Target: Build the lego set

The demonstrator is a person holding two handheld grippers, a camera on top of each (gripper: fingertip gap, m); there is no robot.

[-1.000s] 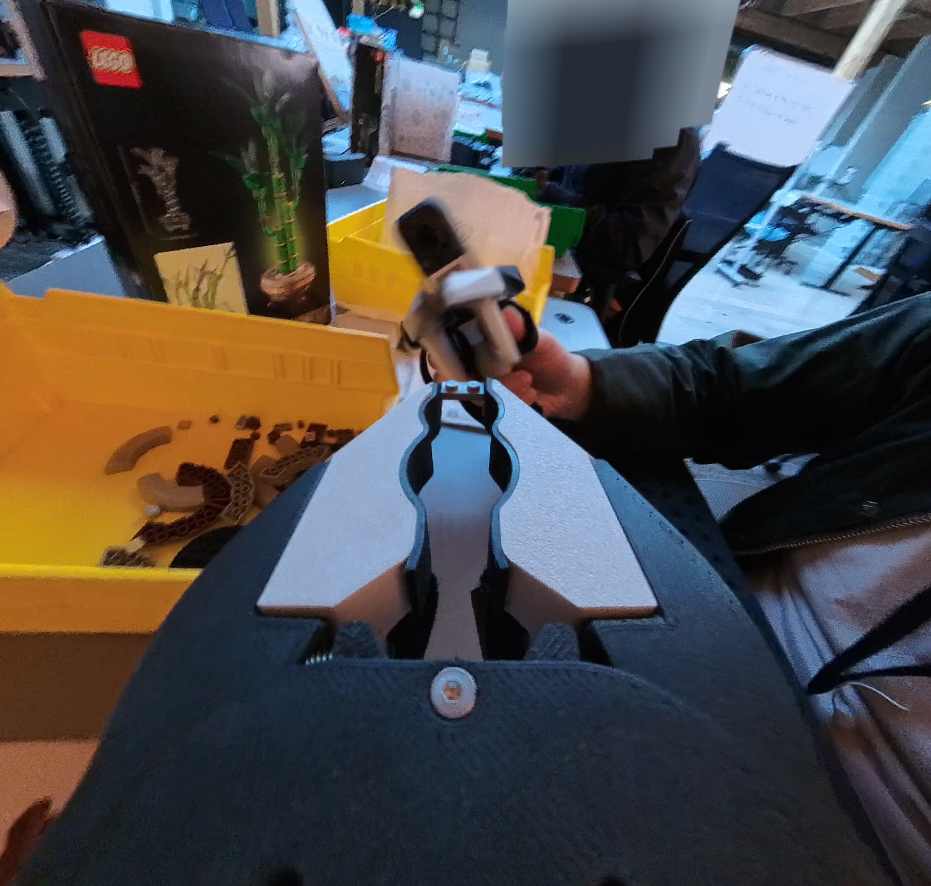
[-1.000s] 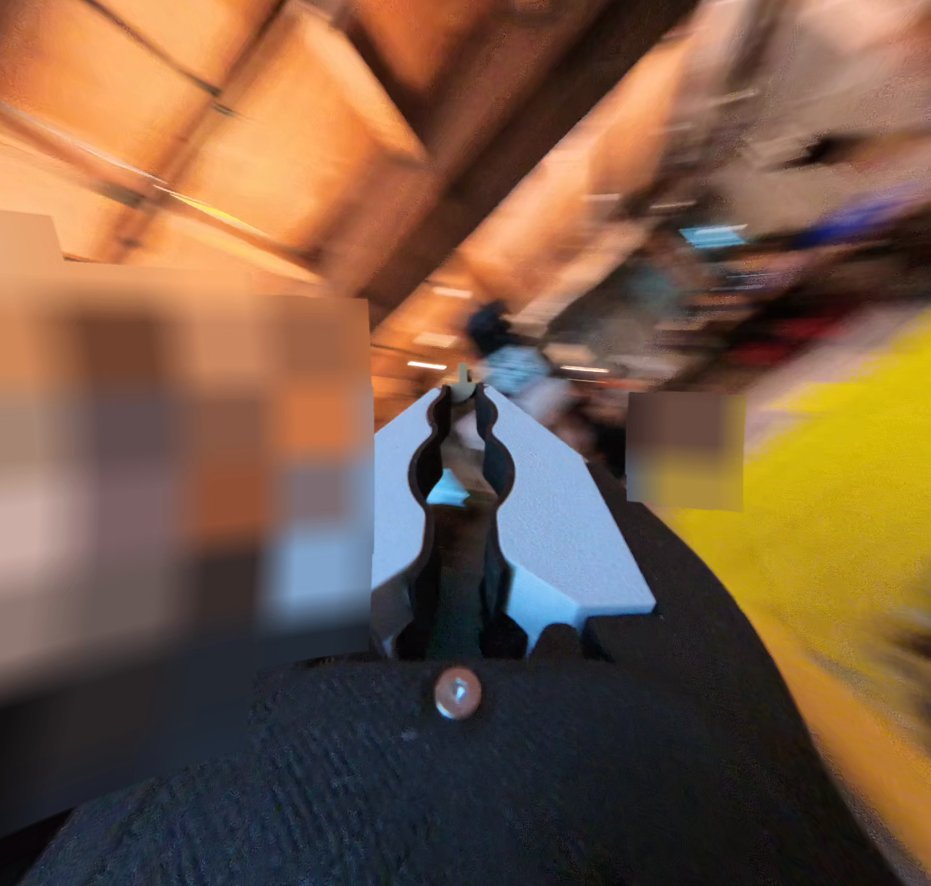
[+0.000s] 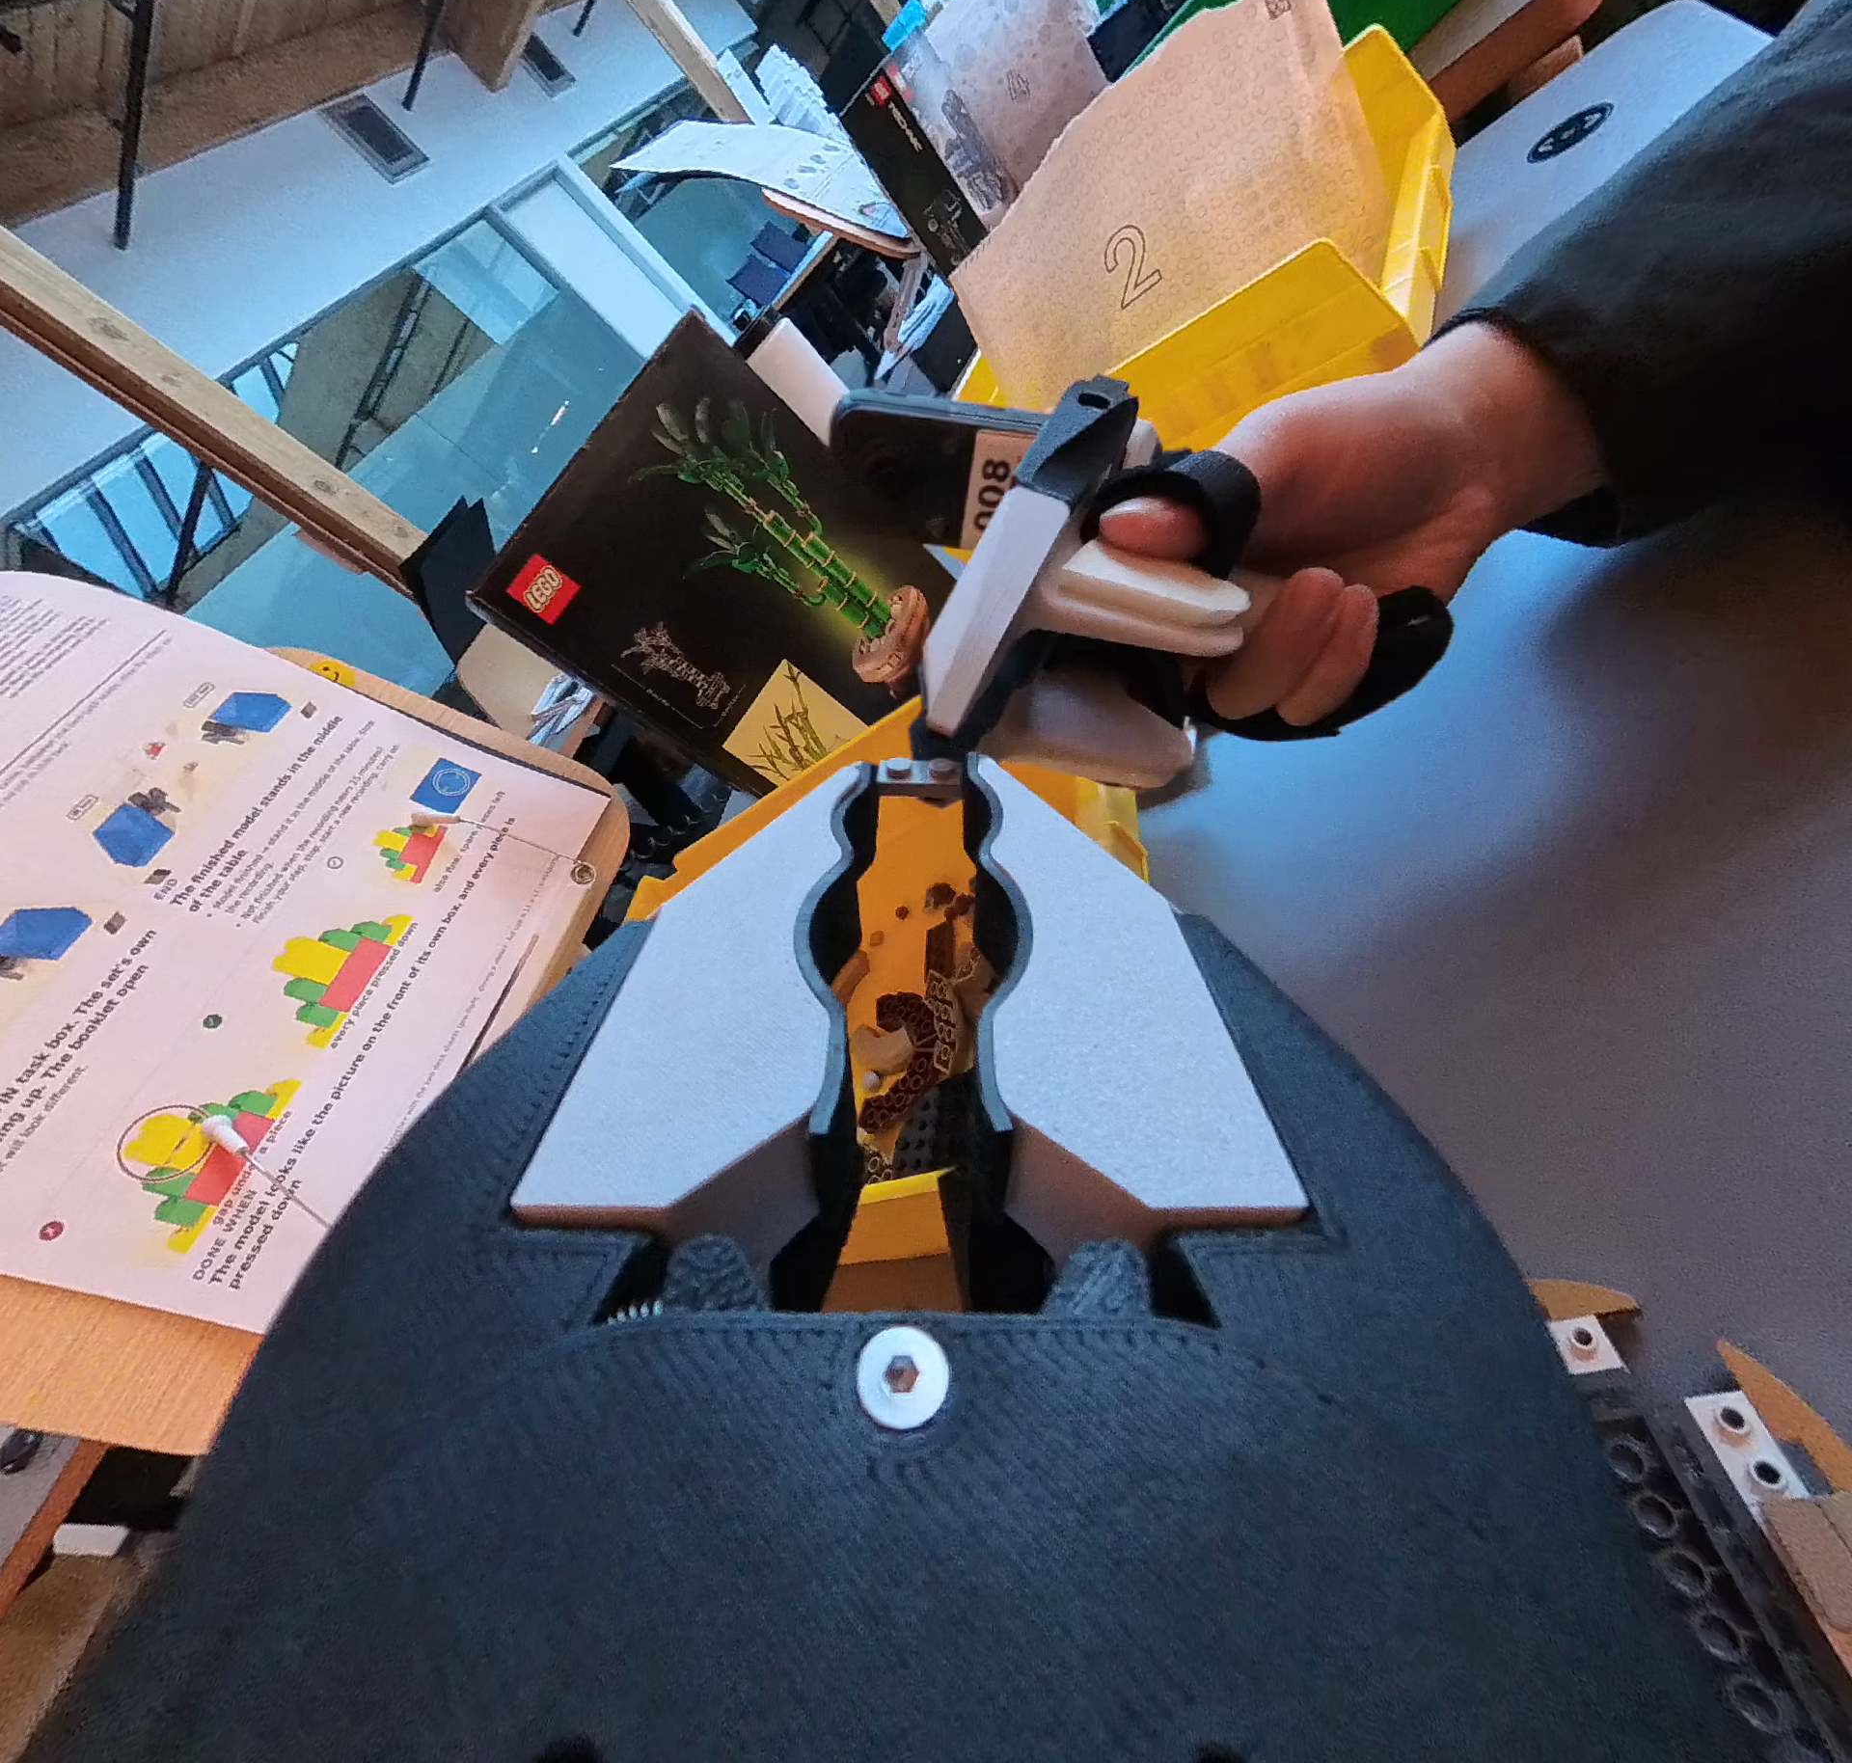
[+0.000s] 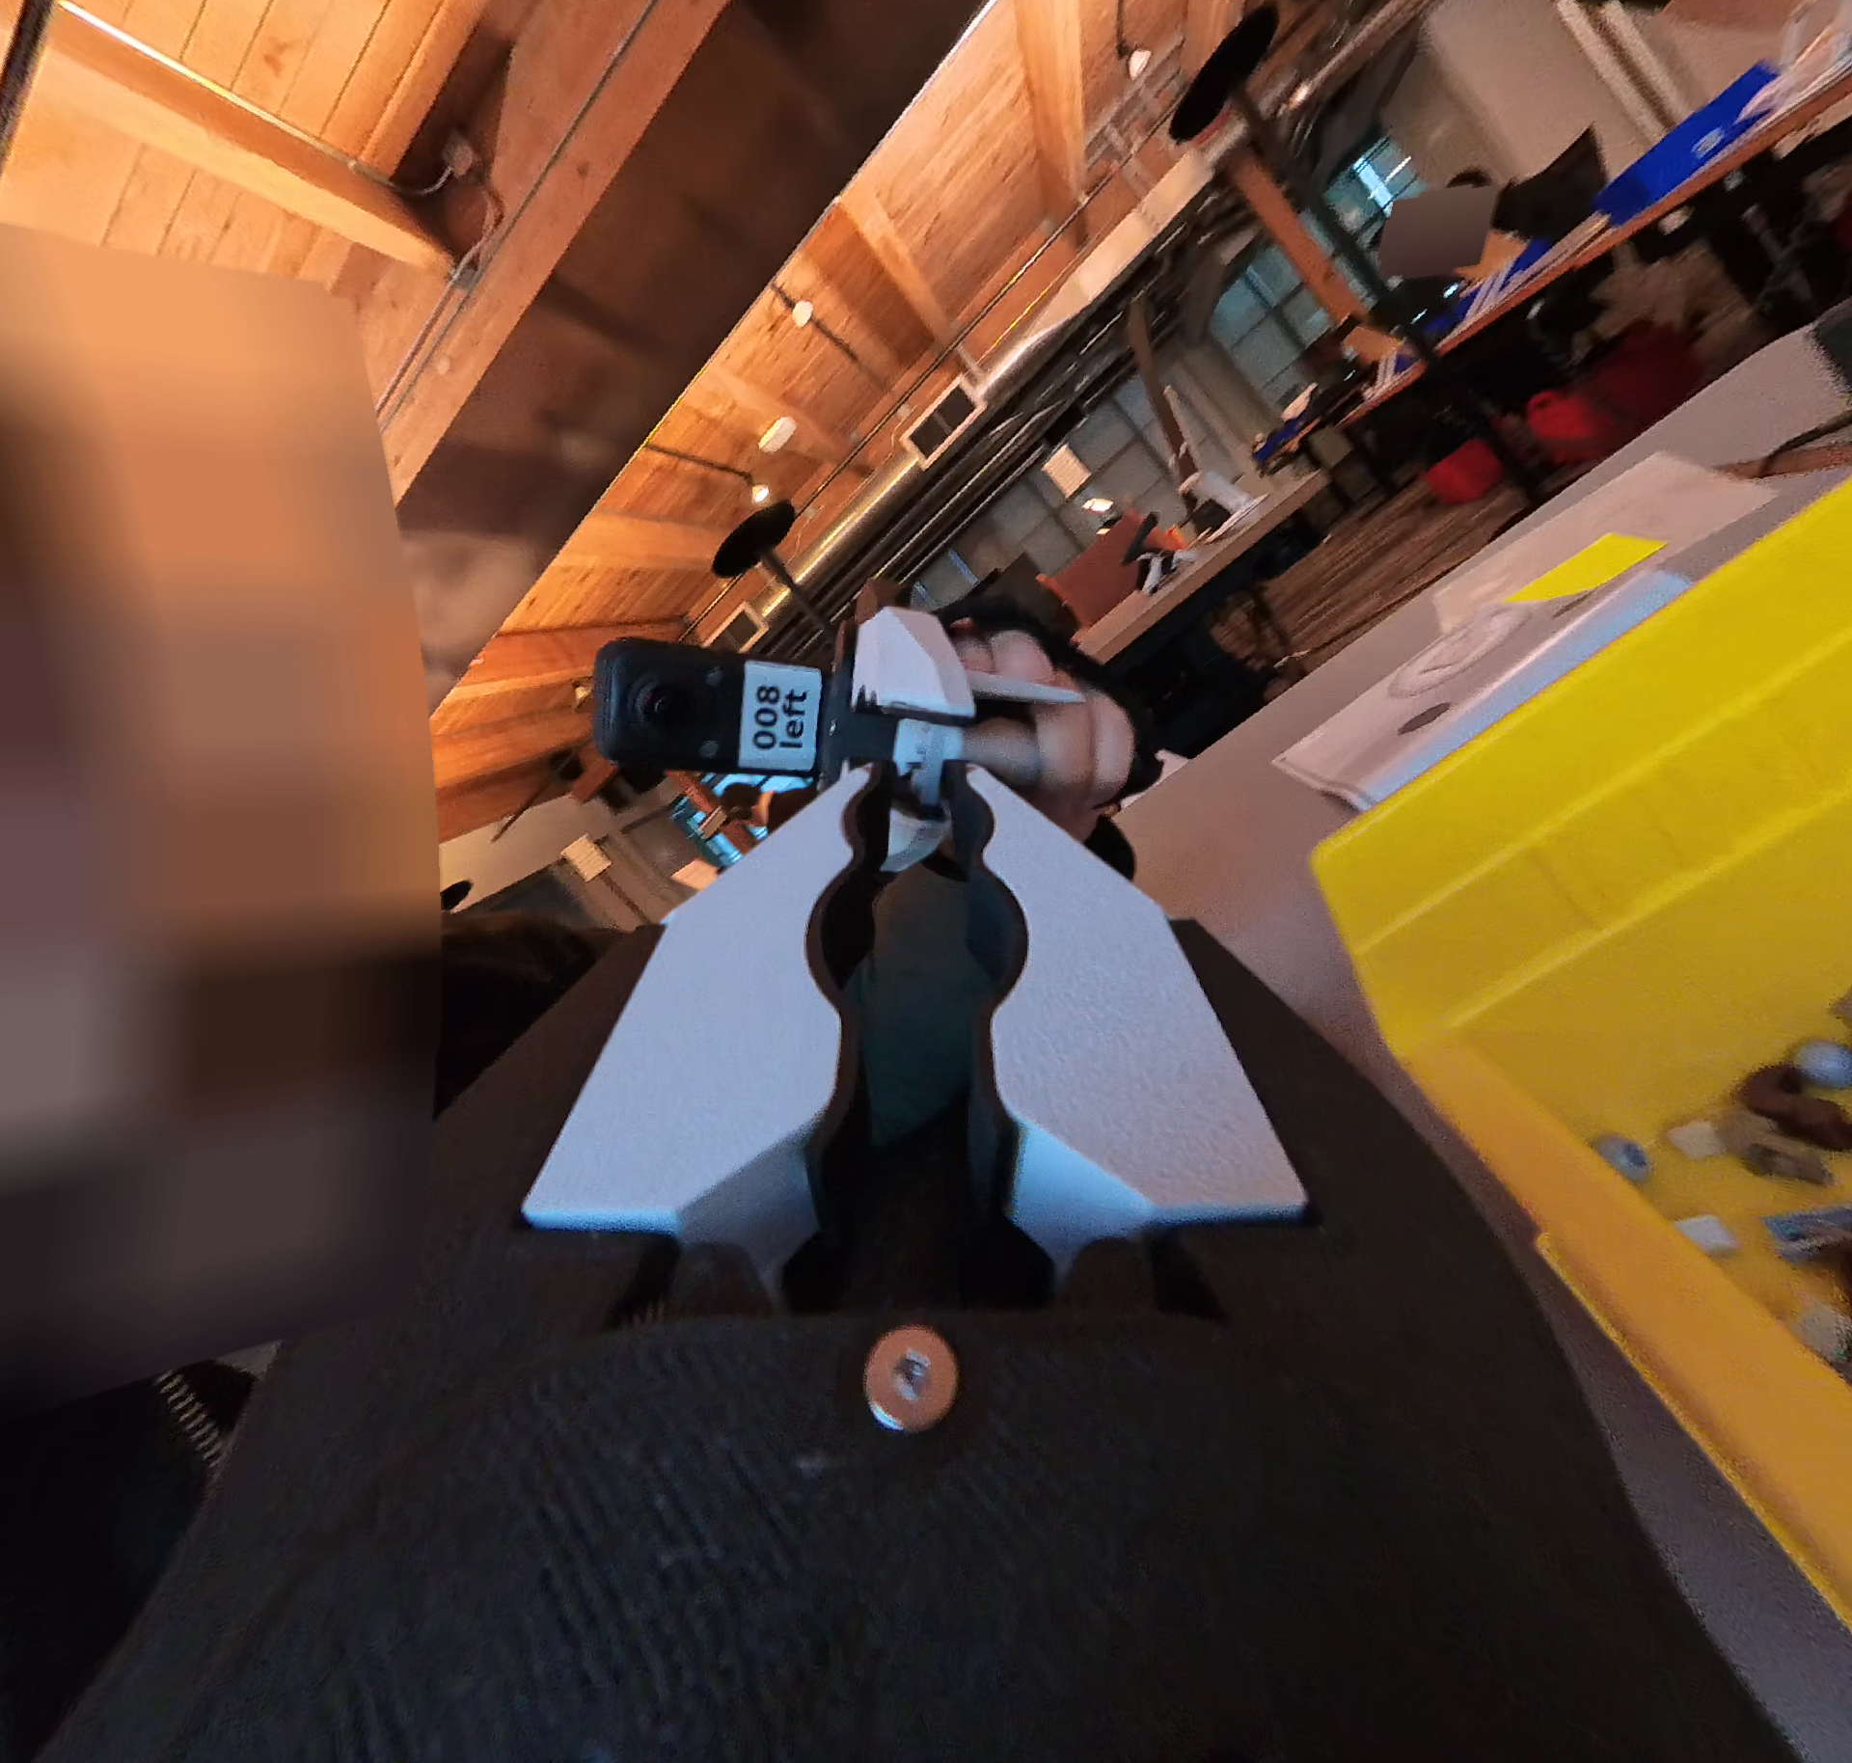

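1. The left gripper (image 3: 920, 781) has swung since a second ago: its view is now rolled and looks down over the yellow parts bin (image 3: 902, 1214), with a printed instruction sheet (image 3: 251, 913) to one side, where before it looked level across the bin.
2. The black set box (image 3: 702, 563) with the bamboo picture, upright earlier, now appears tilted only because the camera has turned; it still stands beyond the bin.
3. The right gripper (image 3: 952, 743), held in a hand (image 3: 1383, 533), has come closer and lower, and its tip now meets the left gripper's tip.
4. The left gripper's tongs remain closed on a small grey studded plate (image 3: 917, 773), held in the air above the bin.
5. In the right wrist view, now sharp rather than blurred, the right gripper (image 4: 917, 813) faces the left gripper head-on; whether its tongs hold anything cannot be told.
6. Judged from this, the two are lining up to join or pass a piece; the brown loose bricks (image 3: 917, 1034) wait in the bin.
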